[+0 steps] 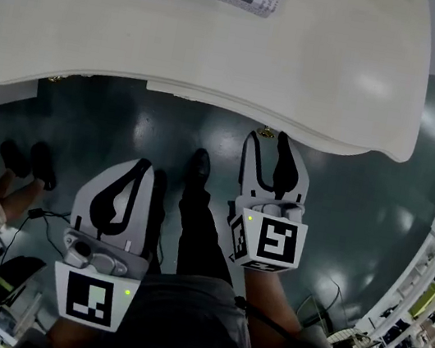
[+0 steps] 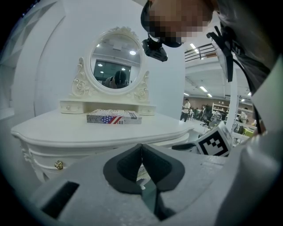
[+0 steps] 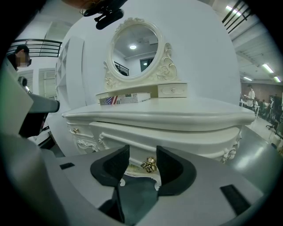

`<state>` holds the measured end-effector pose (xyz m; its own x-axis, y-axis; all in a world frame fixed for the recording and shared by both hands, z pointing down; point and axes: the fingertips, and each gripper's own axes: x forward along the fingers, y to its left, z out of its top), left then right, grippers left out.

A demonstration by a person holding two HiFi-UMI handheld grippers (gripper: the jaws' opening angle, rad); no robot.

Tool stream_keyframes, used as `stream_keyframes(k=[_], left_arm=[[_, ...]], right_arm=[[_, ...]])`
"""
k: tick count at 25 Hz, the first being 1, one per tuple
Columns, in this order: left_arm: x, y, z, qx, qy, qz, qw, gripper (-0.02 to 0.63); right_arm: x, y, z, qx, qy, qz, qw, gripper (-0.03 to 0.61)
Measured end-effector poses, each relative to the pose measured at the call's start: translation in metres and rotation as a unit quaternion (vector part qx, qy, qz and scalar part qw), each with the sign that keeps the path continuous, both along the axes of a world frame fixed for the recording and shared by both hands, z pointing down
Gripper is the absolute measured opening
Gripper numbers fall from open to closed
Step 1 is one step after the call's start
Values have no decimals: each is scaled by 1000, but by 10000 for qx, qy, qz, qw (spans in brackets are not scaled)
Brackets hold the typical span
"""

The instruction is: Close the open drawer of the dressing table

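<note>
The left gripper [image 2: 141,146] is pressed together, empty. The right gripper [image 3: 142,154] gapes, its 2 jaws either side of the gold knob [image 3: 149,164] (clear of it) on the white drawer [image 3: 132,134], central under the tabletop [image 3: 177,115]. Far back: flag-printed box [image 3: 124,99], oval mirror [image 3: 136,50].

The brass knob [image 3: 149,164] stands in the gap between the spread jaws of the right gripper [image 3: 142,154], with room on both sides. The tabletop [image 1: 222,53] overhangs the drawer front [image 3: 177,137] from above. The dark floor [image 1: 346,200] before the dressing table [image 3: 88,132] is passable; only a black shoe [image 1: 198,166] stands near.
</note>
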<state>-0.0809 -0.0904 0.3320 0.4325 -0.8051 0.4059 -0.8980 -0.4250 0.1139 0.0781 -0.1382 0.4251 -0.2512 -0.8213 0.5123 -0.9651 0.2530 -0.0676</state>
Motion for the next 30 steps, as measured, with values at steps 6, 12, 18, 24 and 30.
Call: stream_keyframes(k=[6,12,18,24,30], left_arm=[[1,-6,3,-34,-8,-56,10000,15],[-1,-9,4,-60,-31,-109,9999,15],[-3,-11,2,-36,-30,-137,9999,15],[-6,-13,1,-20,-54,-146,9999,15],[-7,-13,0,-19,-59,-173,9998,15]], right_arm=[[1,-11,3,24,-6,-36,10000,176],[0,-20,2,42,14,-103,9999,176],[1,-26,1,75,39,-84,9999,176],[0,-31,0,105,69,-109,9999,178],[0,-32,1,130,92,-108,9998,178]])
